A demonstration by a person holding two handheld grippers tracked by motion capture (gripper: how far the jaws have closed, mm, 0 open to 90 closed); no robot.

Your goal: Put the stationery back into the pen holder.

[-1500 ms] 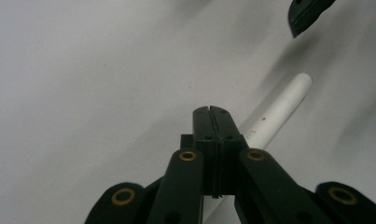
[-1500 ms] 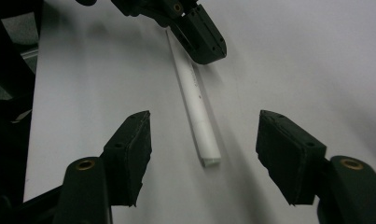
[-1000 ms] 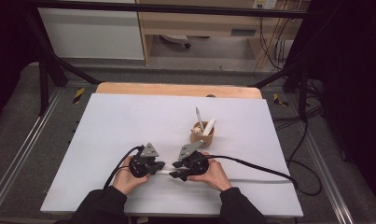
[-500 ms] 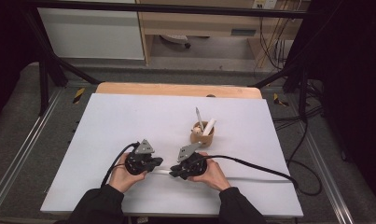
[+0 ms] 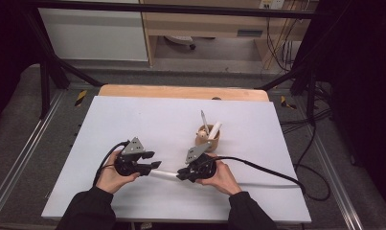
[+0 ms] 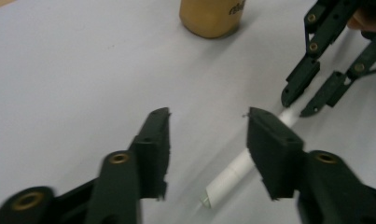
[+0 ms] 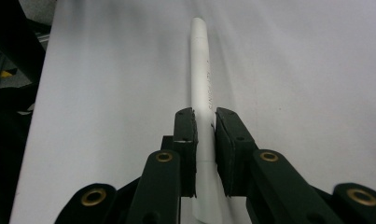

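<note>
The white pen (image 7: 202, 88) lies just above the bench (image 5: 133, 115), pinched in the right claw (image 5: 182, 176), the left claw (image 5: 154, 166) having just opened off it, so carry it level toward the wooden cup (image 5: 208, 139).

Three pens (image 5: 164, 174) (two in one cup (image 5: 208, 139))

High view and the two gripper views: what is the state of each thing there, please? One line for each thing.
White marker: lying level, one end clamped, the other end free.
Right gripper: shut on the white marker.
Left gripper: open; its jaws have just been opening, off the marker beside them.
Wooden cup: upright on the table, holding two pens.
White table: bare around the cup.
</note>
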